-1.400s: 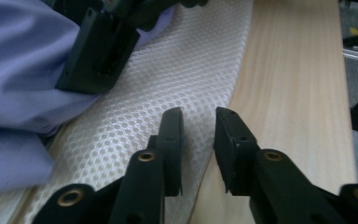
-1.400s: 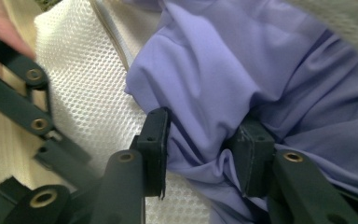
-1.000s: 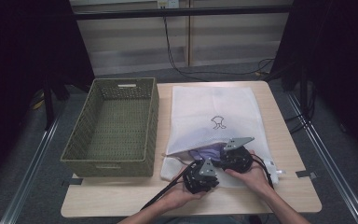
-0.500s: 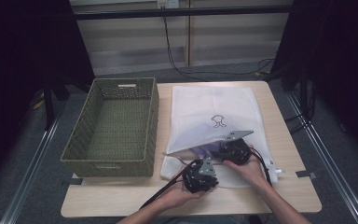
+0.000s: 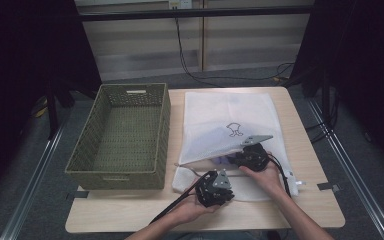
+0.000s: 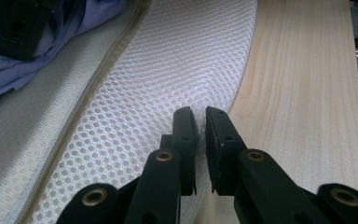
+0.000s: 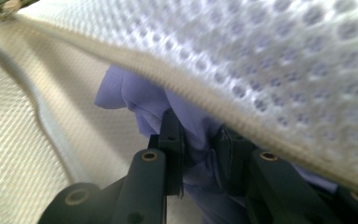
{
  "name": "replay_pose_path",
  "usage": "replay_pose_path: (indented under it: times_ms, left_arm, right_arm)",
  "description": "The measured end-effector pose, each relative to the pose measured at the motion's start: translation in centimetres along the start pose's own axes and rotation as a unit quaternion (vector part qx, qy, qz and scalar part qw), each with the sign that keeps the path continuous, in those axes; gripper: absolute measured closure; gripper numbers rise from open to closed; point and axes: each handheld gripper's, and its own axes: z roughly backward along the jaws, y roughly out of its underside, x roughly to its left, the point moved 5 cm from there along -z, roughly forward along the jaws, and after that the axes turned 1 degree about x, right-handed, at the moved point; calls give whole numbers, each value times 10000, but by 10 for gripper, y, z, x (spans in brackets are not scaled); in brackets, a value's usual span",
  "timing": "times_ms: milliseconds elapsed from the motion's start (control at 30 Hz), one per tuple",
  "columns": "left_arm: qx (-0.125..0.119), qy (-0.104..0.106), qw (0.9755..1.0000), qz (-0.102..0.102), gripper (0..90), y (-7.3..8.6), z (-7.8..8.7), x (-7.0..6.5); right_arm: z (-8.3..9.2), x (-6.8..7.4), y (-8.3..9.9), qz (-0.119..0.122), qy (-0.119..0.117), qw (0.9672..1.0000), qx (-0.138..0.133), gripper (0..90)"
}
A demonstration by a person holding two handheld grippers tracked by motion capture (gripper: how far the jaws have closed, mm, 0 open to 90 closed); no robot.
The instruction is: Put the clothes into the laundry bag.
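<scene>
Left tongs (image 6: 200, 122) pinch one mesh bag (image 6: 168, 70); right tongs (image 7: 198, 140) grip one lilac garment (image 7: 154, 100) inside.

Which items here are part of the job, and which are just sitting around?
In play:
- white mesh laundry bag, edge pinched by left gripper
- lavender cloth garment inside it, gripped by right gripper

Idle:
- green woven basket, empty
- light wooden table

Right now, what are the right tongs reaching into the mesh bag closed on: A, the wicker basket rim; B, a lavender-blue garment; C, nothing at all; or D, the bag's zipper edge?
B: in the right gripper view, the right tongs pinch a lavender-blue garment under the lifted edge of the white mesh laundry bag.
</scene>
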Motion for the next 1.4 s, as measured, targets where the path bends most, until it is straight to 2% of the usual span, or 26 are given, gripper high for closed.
replay_pose_path:
  times_ms: [133, 300, 433, 500, 533, 633, 900, 1067, 1400]
  left_arm:
    - [-9, 26, 10000, 19, 830, 0, 0, 1]
    - [-35, 14, 10000, -3, 830, 1, 0, 1]
    - [-48, 16, 10000, 20, 830, 1, 0, 1]
    - [59, 9, 9999, -97, 830, 1, 2, 2]
    - [-12, 12, 10000, -7, 830, 1, 1, 1]
    - [-30, 37, 10000, 5, 830, 1, 1, 1]
    - [-20, 59, 10000, -17, 830, 1, 1, 1]
    - [35, 39, 10000, -29, 831, 1, 2, 1]
    - [-3, 62, 10000, -1, 830, 1, 1, 1]
  right_arm:
    - [-3, -4, -1, -97, 72, 9999, -61, 743]
    - [-4, -5, -2, -81, 182, 9998, -93, 743]
    - [-8, -10, -4, -298, 276, 9989, -248, 736]
    - [-9, -11, -4, -348, 328, 9983, -323, 736]
    - [-10, -11, -5, -340, 332, 9984, -313, 736]
    - [-9, -12, -5, -340, 321, 9984, -302, 736]
    - [-15, -18, -12, -381, 541, 9975, -252, 721]
    - [-18, -22, -15, -415, 571, 9972, -253, 720]
    - [-21, -29, -20, -468, 623, 9967, -209, 706]
